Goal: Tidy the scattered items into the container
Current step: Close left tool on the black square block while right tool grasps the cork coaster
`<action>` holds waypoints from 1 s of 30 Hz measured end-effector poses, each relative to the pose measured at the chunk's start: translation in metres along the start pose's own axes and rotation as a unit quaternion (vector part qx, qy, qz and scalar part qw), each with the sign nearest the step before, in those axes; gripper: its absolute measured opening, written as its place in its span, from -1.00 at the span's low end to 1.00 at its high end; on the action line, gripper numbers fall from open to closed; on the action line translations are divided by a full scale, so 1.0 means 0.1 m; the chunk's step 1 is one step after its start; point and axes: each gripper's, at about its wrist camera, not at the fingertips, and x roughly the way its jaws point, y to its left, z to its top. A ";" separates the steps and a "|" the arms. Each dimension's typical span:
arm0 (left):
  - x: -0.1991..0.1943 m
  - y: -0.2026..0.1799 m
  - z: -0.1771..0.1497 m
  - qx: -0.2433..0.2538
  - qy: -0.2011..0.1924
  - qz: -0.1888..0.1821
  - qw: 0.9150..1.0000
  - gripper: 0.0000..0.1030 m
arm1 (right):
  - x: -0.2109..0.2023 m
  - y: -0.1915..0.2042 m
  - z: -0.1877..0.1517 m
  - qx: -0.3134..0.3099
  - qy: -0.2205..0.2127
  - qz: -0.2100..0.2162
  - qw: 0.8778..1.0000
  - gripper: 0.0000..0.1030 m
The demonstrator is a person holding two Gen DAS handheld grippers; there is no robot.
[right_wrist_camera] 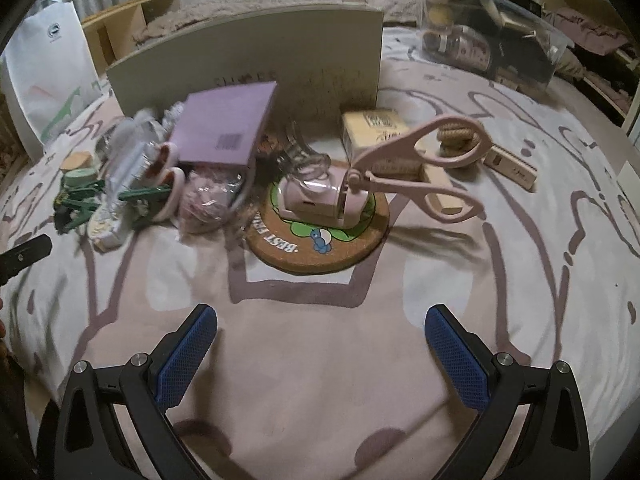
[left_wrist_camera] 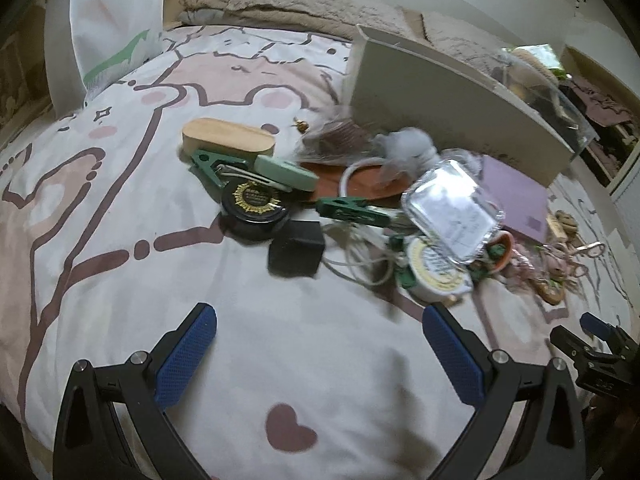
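Observation:
A heap of small items lies on a patterned bedspread in front of a beige box (left_wrist_camera: 448,108) (right_wrist_camera: 280,56). In the left wrist view I see a wooden oval case (left_wrist_camera: 228,139), green clips (left_wrist_camera: 352,209), a black round tin (left_wrist_camera: 254,210), a black cube (left_wrist_camera: 295,249), a foil pack (left_wrist_camera: 452,208) and a purple box (left_wrist_camera: 516,196). The right wrist view shows the purple box (right_wrist_camera: 226,124), pink scissors (right_wrist_camera: 416,164) propped on a pink device (right_wrist_camera: 320,198) on a cork coaster (right_wrist_camera: 320,248). My left gripper (left_wrist_camera: 320,352) and right gripper (right_wrist_camera: 320,352) are both open, empty, short of the heap.
A white shopping bag (left_wrist_camera: 116,12) (right_wrist_camera: 48,76) stands at the far left of the bed. A clear plastic bin (right_wrist_camera: 492,36) with several things inside sits behind the beige box. Fuzzy blankets (left_wrist_camera: 300,4) line the far edge. Wooden boxes (right_wrist_camera: 510,164) lie to the right.

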 end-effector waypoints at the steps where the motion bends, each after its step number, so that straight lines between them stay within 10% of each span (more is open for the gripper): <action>1: 0.03 0.01 0.01 0.000 0.001 0.001 1.000 1.00 | 0.03 0.00 0.01 -0.003 0.000 -0.004 1.000 1.00; 11: 0.24 0.09 0.09 0.017 -0.003 0.034 0.999 1.00 | 0.17 0.08 0.05 -0.032 -0.020 -0.023 0.999 1.00; 30: 0.28 0.29 0.09 -0.036 -0.023 -0.013 0.999 1.00 | 0.52 0.06 0.48 -0.031 -0.008 0.012 0.999 1.00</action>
